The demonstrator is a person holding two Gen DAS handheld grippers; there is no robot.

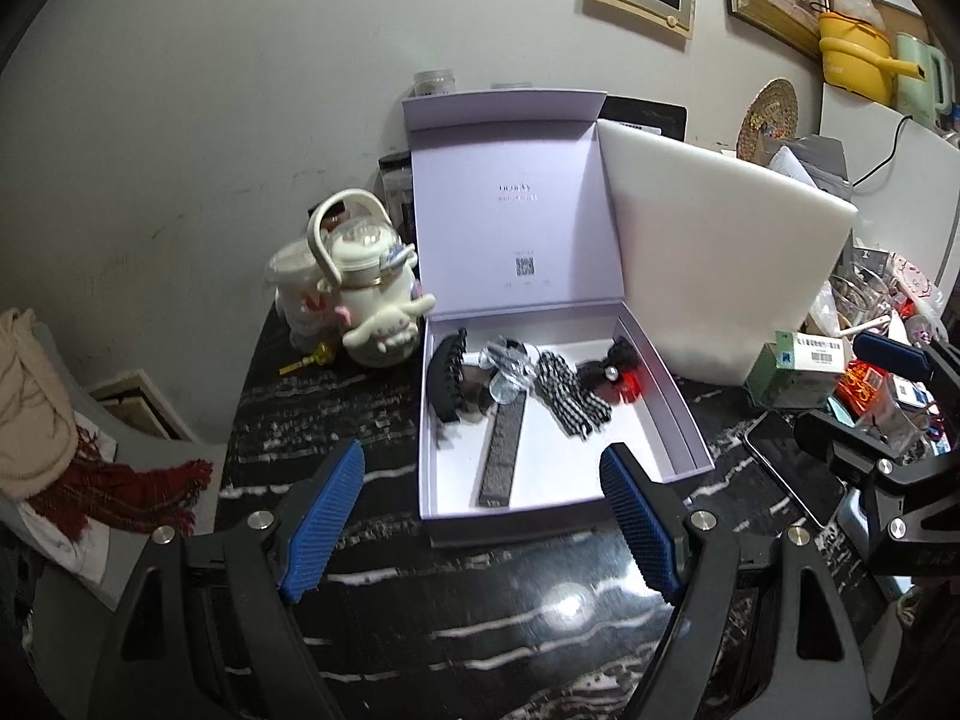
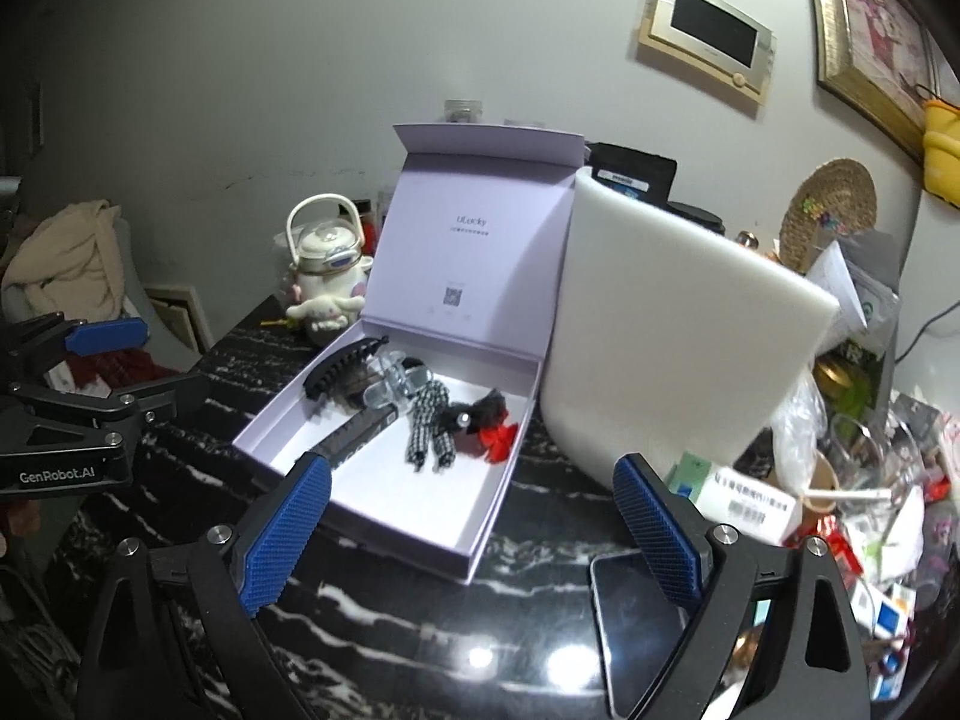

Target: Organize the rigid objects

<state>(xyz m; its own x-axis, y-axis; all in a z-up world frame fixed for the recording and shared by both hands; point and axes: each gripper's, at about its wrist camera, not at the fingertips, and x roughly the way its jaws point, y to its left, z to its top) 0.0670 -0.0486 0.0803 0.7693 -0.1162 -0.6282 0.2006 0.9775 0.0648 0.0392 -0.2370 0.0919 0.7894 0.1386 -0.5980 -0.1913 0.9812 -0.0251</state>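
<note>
An open lilac box (image 1: 672, 396) (image 2: 486, 516) sits on the black marble table (image 1: 336, 408), its lid upright. Inside lie a black claw clip (image 1: 447, 381) (image 2: 336, 369), a clear clip (image 1: 507, 369) (image 2: 393, 384), a flat grey barrette (image 1: 503, 450) (image 2: 360, 429), a checked bow (image 1: 570, 396) (image 2: 429, 426) and a black bow with a red clip (image 1: 618, 378) (image 2: 489, 423). My left gripper (image 1: 480, 525) is open and empty in front of the box. My right gripper (image 2: 474, 531) is open and empty near the box's front right corner.
A white foam board (image 1: 720, 264) (image 2: 672, 348) leans beside the box on the right. A cream character kettle (image 1: 366, 294) (image 2: 327, 276) stands left of it. A phone (image 1: 792, 468) (image 2: 636, 612) lies on the table at the right, next to packaging clutter (image 2: 840, 480).
</note>
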